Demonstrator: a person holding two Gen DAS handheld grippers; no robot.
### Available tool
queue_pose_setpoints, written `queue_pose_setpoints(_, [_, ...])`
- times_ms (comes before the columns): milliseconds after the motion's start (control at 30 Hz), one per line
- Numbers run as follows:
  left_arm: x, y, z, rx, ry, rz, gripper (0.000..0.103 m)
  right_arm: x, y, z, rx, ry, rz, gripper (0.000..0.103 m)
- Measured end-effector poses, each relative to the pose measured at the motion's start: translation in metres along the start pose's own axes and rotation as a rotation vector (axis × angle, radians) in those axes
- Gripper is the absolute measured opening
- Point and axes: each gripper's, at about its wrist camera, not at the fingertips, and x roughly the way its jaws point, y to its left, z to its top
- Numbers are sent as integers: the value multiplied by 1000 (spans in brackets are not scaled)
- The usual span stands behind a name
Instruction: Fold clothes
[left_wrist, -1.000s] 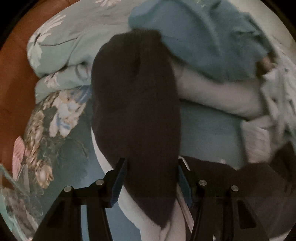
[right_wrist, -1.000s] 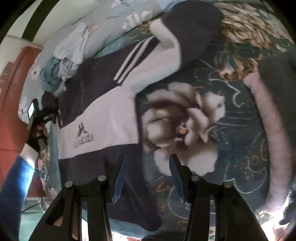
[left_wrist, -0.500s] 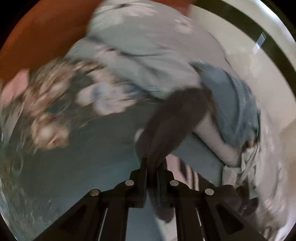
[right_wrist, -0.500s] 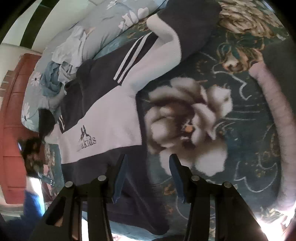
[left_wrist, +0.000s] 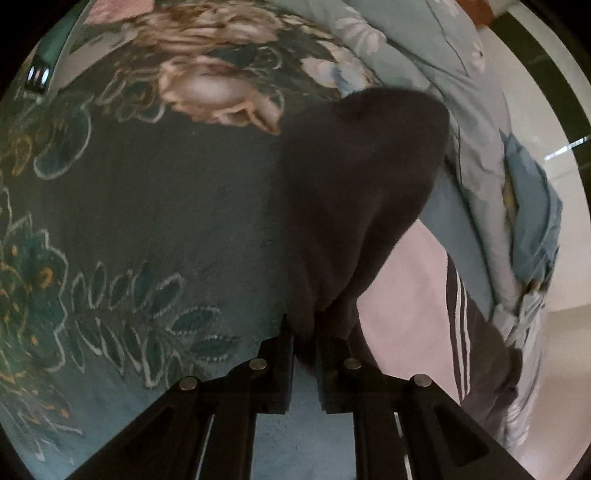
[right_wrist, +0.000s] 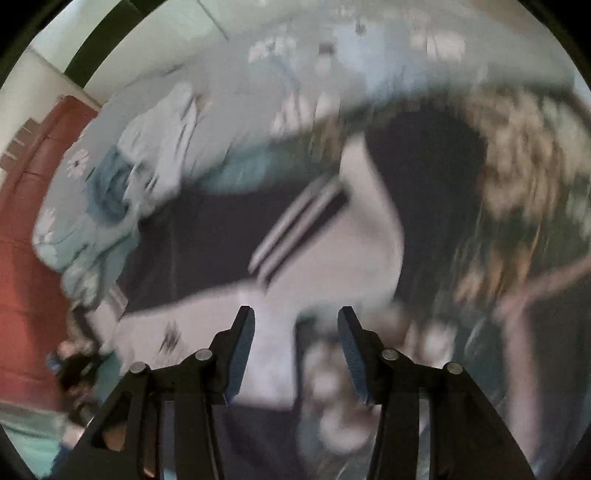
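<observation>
A dark sleeve (left_wrist: 354, 206) of the black-and-white sweatshirt (right_wrist: 229, 236) is pinched in the closed left claw (left_wrist: 304, 354) above the floral bedspread (left_wrist: 155, 206), where open cover is seen to its left. Only the blurred right view shows the garment spread flat beside a pale quilt (right_wrist: 122, 155); the right claw (right_wrist: 295, 332) is held open, empty.

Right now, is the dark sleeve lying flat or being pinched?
Pinched. The left gripper has its fingers closed on the dark sleeve, which bunches up between them above the flowery bedspread.
</observation>
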Motion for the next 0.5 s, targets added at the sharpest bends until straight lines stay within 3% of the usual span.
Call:
queue_pose_setpoints(200, [-10, 2, -10, 9, 53, -20, 24, 24, -12, 80, -19, -52, -158, 48])
queue_pose_setpoints(267, [-17, 4, -18, 25, 78, -26, 31, 25, -32, 95, 40, -100, -175, 48])
queue_pose_setpoints(400, [-30, 10, -40, 42, 111, -14, 37, 21, -100, 114, 300, -165, -131, 48])
queue_pose_setpoints(500, [-39, 15, -56, 46, 130, 3, 42, 22, -155, 115, 523, -200, -62, 58])
